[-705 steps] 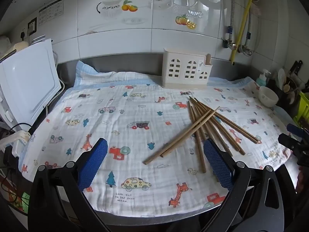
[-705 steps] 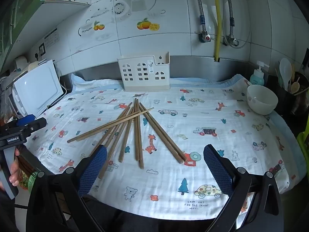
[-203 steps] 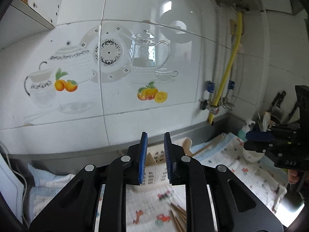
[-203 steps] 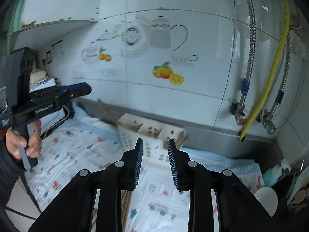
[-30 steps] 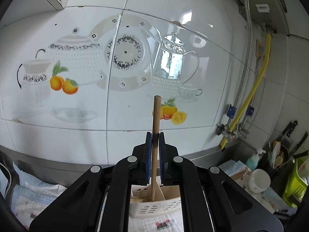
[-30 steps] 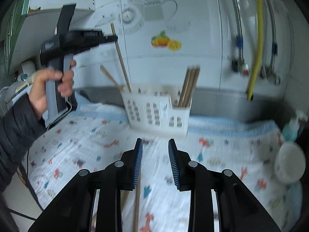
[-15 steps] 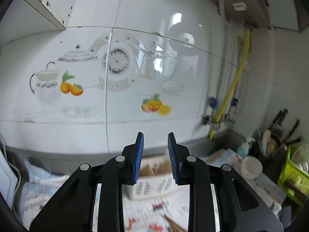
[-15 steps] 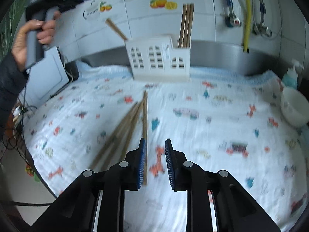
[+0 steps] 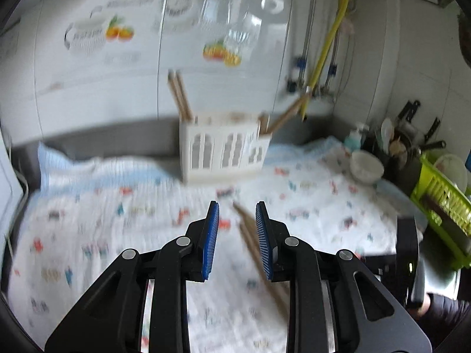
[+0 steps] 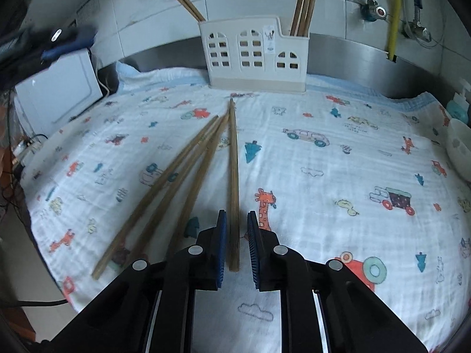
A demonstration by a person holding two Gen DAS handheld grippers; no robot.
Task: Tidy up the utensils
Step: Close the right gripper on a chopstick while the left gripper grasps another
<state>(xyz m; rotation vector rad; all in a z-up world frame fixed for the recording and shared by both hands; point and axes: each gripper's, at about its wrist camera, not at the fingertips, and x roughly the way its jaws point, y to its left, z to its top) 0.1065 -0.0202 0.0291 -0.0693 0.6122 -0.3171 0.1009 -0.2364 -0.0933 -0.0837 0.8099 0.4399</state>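
A white utensil holder (image 10: 254, 56) stands at the back of the printed cloth (image 10: 338, 161), with chopsticks leaning out of its left end (image 10: 188, 3) and standing in its right end (image 10: 306, 3). Loose wooden chopsticks (image 10: 176, 176) lie fanned on the cloth. My right gripper (image 10: 237, 244) is low over the cloth, and its jaws are closing around the near end of one chopstick (image 10: 234, 161); a gap still shows on the right side. In the blurred left wrist view my left gripper (image 9: 237, 235) is open and empty above the loose chopsticks (image 9: 250, 235), facing the holder (image 9: 223, 153).
A white bowl (image 9: 366, 166), a soap bottle (image 9: 354, 138) and a green dish rack (image 9: 441, 194) crowd the right end of the counter. A white appliance (image 10: 56, 97) stands at the left. A tiled wall with a yellow hose (image 10: 394, 8) closes off the back.
The left gripper let a chopstick go into the holder, opened, then dropped back from the wall toward the cloth. The right gripper sank to the cloth and narrowed its jaws around one chopstick.
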